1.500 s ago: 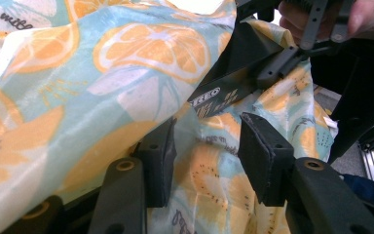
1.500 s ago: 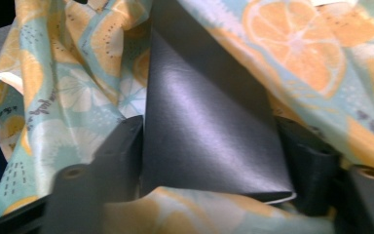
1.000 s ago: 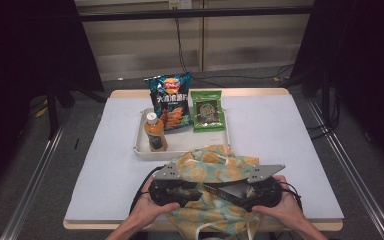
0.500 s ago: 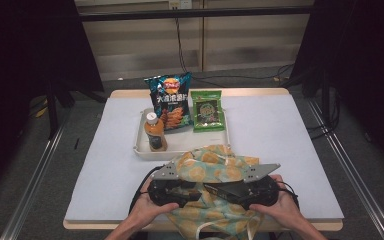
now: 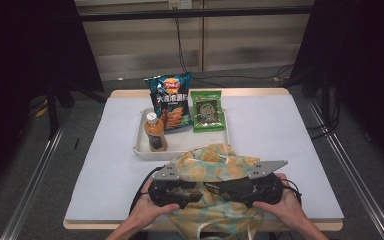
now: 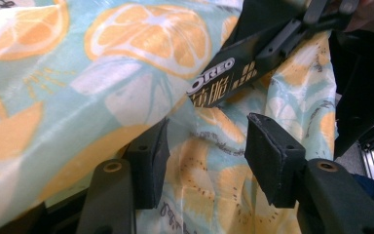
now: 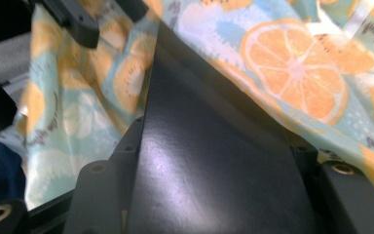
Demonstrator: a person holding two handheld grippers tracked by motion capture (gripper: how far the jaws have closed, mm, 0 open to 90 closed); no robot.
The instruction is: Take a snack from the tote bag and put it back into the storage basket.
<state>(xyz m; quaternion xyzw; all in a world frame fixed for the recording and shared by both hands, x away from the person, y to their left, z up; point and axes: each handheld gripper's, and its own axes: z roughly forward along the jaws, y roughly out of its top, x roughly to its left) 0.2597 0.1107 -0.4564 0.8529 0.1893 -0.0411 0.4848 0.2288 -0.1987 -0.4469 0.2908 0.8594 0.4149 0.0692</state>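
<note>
The room behind is dark, with a panelled wall and cables on the floor, and in front of you the white-covered desk (image 5: 300, 150) carries a tray (image 5: 140, 145) with a bottle of tea (image 5: 155, 132), a blue bag of crisps (image 5: 170, 100) and a green snack packet (image 5: 206, 110). The orange-print cloth bag (image 5: 215, 162) lies slumped at the near edge, just in front of the tray, with both your hands on it. Your right gripper (image 7: 216, 131) has just been closing and now clamps the black Oreo packet (image 6: 224, 83), which spans the whole gap between its jaws. Your left gripper (image 6: 204, 146) has just been opening a little; its jaws stand about half open with the bag's fabric running between them, and the pads do not seem to pinch it. The two grippers face each other across the bag, so the packet's long axis points from your right hand toward your left, its free end just above the fabric at the left gripper. The bag's mouth is hard to make out among the folds; I judge you need it held open on the left side before the packet slides in.
</note>
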